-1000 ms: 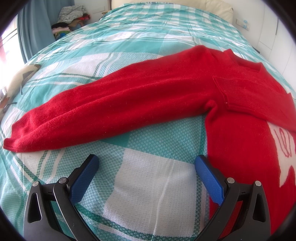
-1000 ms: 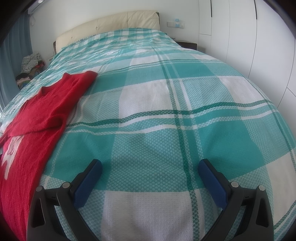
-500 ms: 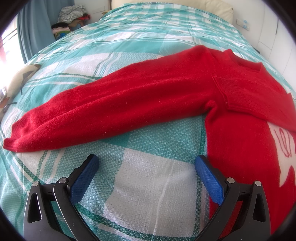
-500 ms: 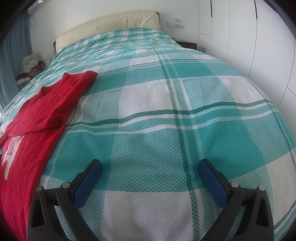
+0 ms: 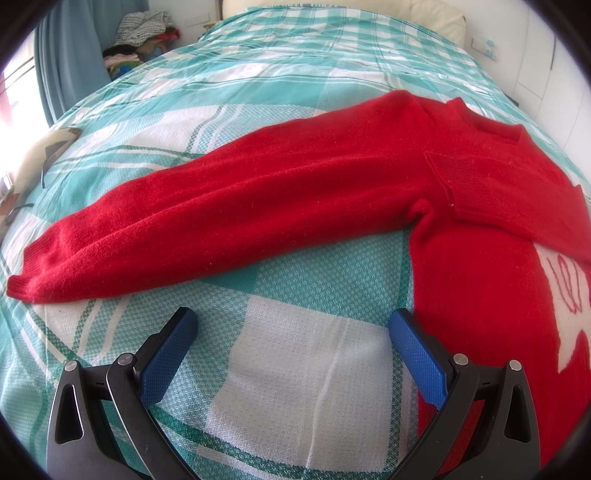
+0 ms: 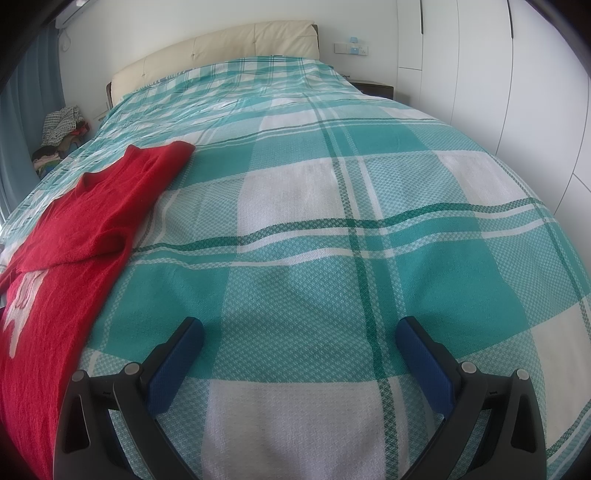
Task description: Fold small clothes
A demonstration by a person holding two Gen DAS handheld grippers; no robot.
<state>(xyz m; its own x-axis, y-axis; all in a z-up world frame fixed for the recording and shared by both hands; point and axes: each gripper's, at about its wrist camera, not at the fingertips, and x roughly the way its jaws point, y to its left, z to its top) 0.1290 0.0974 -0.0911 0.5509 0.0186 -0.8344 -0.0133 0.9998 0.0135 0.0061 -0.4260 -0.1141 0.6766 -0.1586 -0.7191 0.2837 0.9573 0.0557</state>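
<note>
**Red sweater on plaid bed, both tongs idle**

Item 1. Red knit sweater [image 5: 332, 195]: lies flat on the teal-and-white plaid bedspread [image 5: 295, 369]. In my left wrist view it fills the middle and right of the frame. One sleeve [image 5: 184, 221] stretches out toward the left edge, cuff at lower left. The other sleeve [image 5: 498, 192] is folded across the chest at right. A white motif [image 5: 569, 295] shows at the right edge. In my right wrist view the sweater sits along the left edge, well apart from my tongs.

Item 2. My left gripper [image 5: 291, 325]: blue pads spread wide, holding nothing, over bare bedspread at the bottom of the frame. Its right pad sits just beside the sweater's side edge.

Item 3. My right gripper [image 6: 299, 332]: pads likewise wide apart, empty, over bare plaid.

Item 4. Background: cream headboard [image 6: 221, 48] at top, pile of clothes [image 5: 144, 33] at upper left, white wardrobe doors [image 6: 517, 92] at right.

Change from half a second and one second ago: none; sweater and both grippers sit as before.
</note>
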